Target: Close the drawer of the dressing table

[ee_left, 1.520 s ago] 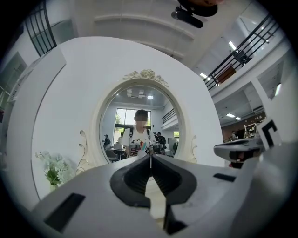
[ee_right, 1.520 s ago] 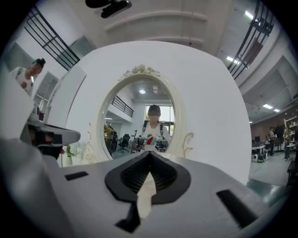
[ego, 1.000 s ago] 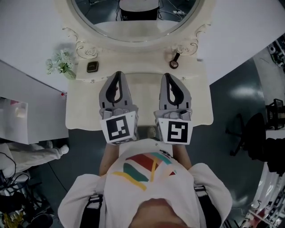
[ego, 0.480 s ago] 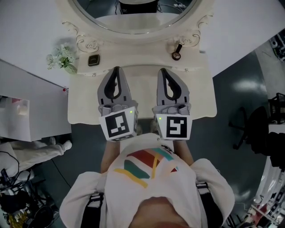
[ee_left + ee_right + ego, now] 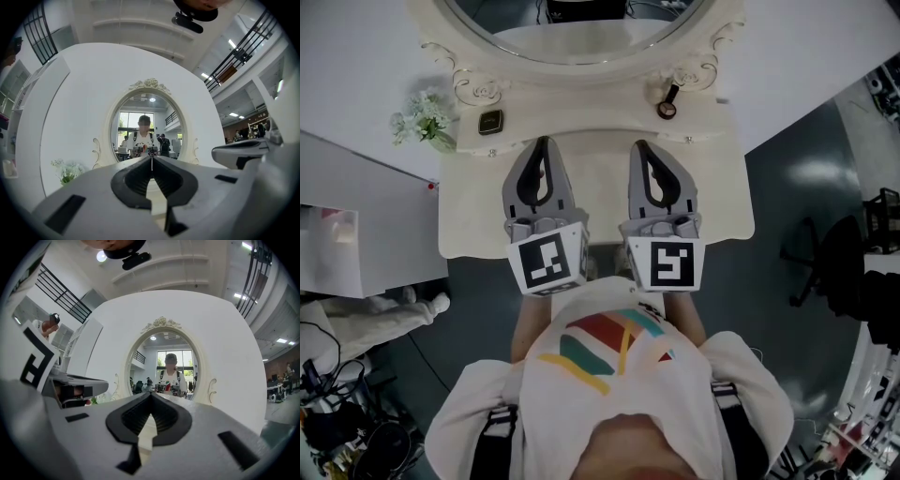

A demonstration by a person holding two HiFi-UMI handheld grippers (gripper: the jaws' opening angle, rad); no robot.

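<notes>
The cream dressing table [image 5: 478, 220] with its oval mirror [image 5: 581, 42] fills the top of the head view. Both grippers hover side by side over the tabletop and point at the mirror. My left gripper [image 5: 543, 142] has its jaws together with nothing between them, as its own view shows at the tips [image 5: 151, 157]. My right gripper [image 5: 639, 146] is shut and empty too, tips meeting [image 5: 151, 393]. The drawer lies under the table's front edge, behind the marker cubes, and I cannot make it out.
A small bunch of white flowers [image 5: 420, 120] and a dark square item [image 5: 490, 122] sit at the back left of the table. A dark round item with a handle [image 5: 666, 106] sits at the back right. A white cabinet [image 5: 356, 216] adjoins on the left, an office chair [image 5: 853, 253] stands at the right.
The head camera has shifted a little, so the table sits slightly higher in the picture. Both grippers keep nearly the same places over the tabletop, still shut.
</notes>
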